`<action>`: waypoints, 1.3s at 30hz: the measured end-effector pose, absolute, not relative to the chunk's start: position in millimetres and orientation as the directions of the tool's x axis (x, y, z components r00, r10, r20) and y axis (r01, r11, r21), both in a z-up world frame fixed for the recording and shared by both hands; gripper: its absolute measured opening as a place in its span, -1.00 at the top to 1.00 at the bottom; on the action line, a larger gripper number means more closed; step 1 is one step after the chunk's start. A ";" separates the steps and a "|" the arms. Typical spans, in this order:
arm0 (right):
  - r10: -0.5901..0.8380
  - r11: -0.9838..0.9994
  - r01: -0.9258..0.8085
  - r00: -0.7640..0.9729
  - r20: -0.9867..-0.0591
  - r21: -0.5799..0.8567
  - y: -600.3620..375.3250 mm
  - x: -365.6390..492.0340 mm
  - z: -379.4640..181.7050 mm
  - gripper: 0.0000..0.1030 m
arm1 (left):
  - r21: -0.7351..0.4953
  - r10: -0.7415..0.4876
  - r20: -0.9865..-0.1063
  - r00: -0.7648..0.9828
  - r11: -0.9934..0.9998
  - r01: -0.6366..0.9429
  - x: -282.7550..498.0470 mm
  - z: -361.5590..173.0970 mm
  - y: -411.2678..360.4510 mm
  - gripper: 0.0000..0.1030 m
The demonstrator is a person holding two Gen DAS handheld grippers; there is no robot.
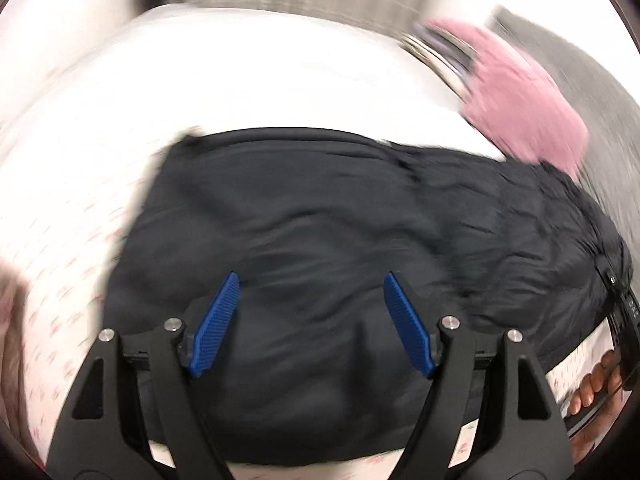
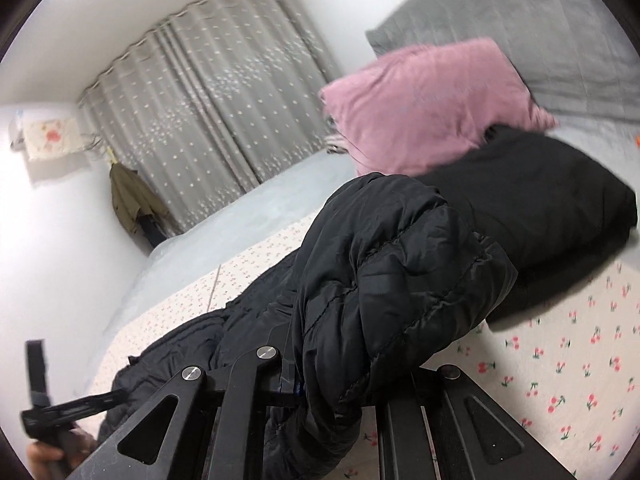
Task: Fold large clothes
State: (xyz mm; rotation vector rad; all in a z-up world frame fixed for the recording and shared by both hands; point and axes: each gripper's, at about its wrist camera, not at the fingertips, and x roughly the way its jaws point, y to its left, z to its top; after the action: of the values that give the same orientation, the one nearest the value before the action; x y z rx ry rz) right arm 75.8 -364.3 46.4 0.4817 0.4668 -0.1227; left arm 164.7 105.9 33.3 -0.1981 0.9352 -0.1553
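Observation:
A large black quilted jacket (image 1: 304, 216) lies spread across the bed in the blurred left wrist view. My left gripper (image 1: 312, 280) hovers just above it, blue pads (image 1: 218, 320) wide apart and nothing between them. In the right wrist view my right gripper (image 2: 312, 384) is shut on a bunched, stitched edge of the jacket (image 2: 392, 280). That edge is lifted off the bed and drapes over the fingers, hiding them. The rest of the jacket trails down to the left.
The bed has a cherry-print sheet (image 2: 560, 380). A pink pillow (image 2: 424, 108), a grey blanket (image 2: 520, 20) and a smooth black bundle (image 2: 540, 208) lie beyond the jacket. Grey curtains (image 2: 208, 100) and a white wall (image 2: 52, 220) close off the far side. A hand (image 1: 596, 388) shows at the right edge.

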 end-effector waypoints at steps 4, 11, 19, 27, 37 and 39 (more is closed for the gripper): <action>0.014 0.891 0.186 0.901 -0.435 0.414 -362.3 82.1 54.8 0.77 | -0.191 -0.086 -0.792 0.604 0.975 -0.111 160.6 12.6 176.8 -0.46; -0.013 0.945 0.135 0.926 -0.378 0.297 -314.2 87.2 87.4 0.76 | -0.417 -0.309 -0.780 0.544 0.905 -0.083 161.9 -29.5 214.9 0.00; 0.192 0.971 -0.223 0.941 -0.279 -0.084 -148.5 89.8 123.3 0.73 | -0.464 -0.367 -0.763 0.531 0.884 -0.055 160.9 -28.1 202.9 0.31; 0.448 0.734 -0.639 0.710 -0.543 -0.230 7.1 113.0 40.5 0.70 | -0.585 -0.479 -0.730 0.488 0.806 -0.084 152.5 -38.1 231.7 0.31; 0.562 0.687 -0.726 0.498 -0.661 0.037 3.9 145.2 0.5 0.22 | -0.637 -0.496 -0.686 0.532 0.763 -0.111 139.9 -28.9 268.1 0.23; 0.614 0.652 -0.747 0.418 -0.669 0.132 2.7 148.5 2.5 -0.12 | -0.634 -0.474 -0.677 0.563 0.764 -0.118 135.0 -22.6 274.6 0.20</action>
State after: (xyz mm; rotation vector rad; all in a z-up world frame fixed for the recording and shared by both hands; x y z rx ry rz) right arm 148.5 2.7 2.5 -0.1979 0.7502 0.8609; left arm 135.0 274.6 -22.6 -0.6927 0.9671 -0.2308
